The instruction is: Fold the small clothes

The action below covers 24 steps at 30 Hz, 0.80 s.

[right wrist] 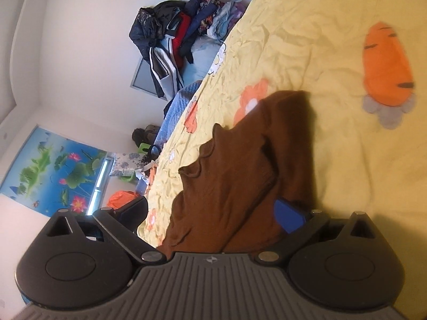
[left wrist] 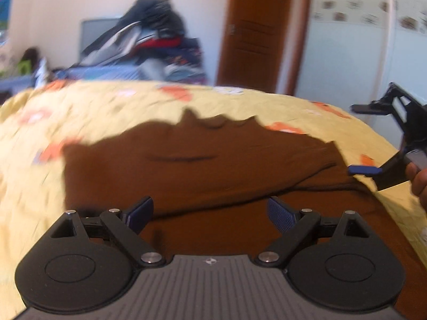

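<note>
Closest in, the left gripper (left wrist: 210, 214) hangs over the brown garment (left wrist: 197, 165), jaws spread wide with nothing between them, blue pads (left wrist: 281, 214) clear of the cloth below. The garment lies spread on the yellow bedspread (left wrist: 106, 106), one fold ridge running across it just beyond the fingertips, a frilled edge on its far side.

Off to the garment's right edge, the left camera catches the right gripper (left wrist: 373, 141) from the side: jaws released, the lower blue pad just at the garment's corner, whether touching I cannot tell. A hand (left wrist: 419, 178) grips it at the frame's border.

Switch to the right wrist view, rolled sideways: the right gripper (right wrist: 210, 213) sits with jaws parted, the garment (right wrist: 234, 173) running up between them, bunched and wrinkled. One blue pad (right wrist: 289, 214) is right against the cloth; nothing is pinched. This view alone shows an orange carrot print (right wrist: 387, 66) on the bedspread (right wrist: 307, 40) beyond the garment.

Farther past the garment, both views find a pile of clothes (right wrist: 181, 29) against the wall. Only the left view gives the wooden door (left wrist: 261, 32); only the right shows the lotus poster (right wrist: 53, 168).
</note>
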Each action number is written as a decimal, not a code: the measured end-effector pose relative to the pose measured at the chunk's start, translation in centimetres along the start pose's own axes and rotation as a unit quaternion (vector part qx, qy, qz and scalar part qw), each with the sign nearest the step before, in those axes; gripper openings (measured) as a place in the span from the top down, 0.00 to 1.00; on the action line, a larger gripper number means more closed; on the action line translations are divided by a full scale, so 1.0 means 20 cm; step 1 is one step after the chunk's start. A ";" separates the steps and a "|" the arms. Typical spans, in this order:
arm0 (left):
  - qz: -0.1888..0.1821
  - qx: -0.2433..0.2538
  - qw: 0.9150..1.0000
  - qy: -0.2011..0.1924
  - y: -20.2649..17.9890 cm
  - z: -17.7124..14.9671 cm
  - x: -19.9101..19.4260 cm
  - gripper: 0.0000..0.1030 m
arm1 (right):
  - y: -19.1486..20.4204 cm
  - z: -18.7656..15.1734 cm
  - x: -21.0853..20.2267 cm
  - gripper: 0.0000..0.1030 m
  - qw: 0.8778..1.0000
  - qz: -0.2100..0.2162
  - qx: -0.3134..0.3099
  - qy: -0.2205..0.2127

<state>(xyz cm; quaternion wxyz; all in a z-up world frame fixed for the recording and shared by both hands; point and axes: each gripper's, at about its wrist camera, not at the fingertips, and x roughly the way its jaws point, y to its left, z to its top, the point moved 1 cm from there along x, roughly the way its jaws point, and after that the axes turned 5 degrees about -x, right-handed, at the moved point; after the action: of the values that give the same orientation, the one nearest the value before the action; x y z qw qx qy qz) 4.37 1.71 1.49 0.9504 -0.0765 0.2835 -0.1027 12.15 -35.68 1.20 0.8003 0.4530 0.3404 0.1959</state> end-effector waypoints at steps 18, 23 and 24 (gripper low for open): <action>0.018 -0.065 0.998 0.012 0.13 -0.05 0.04 0.09 | 0.13 0.17 0.36 0.84 0.952 -0.201 -0.209 0.102; 0.019 -0.068 0.997 0.010 0.13 -0.05 0.03 0.09 | 0.22 0.17 0.22 0.87 0.955 -0.156 -0.240 0.073; 0.019 -0.068 0.997 0.009 0.13 -0.05 0.03 0.09 | 0.25 0.18 0.16 0.88 0.962 -0.129 -0.235 0.054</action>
<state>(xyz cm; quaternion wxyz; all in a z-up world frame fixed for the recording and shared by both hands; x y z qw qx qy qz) 4.69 3.98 -0.17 0.9421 -0.1349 0.2998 -0.0656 16.96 -33.26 5.63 0.8833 0.1929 0.3828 0.1900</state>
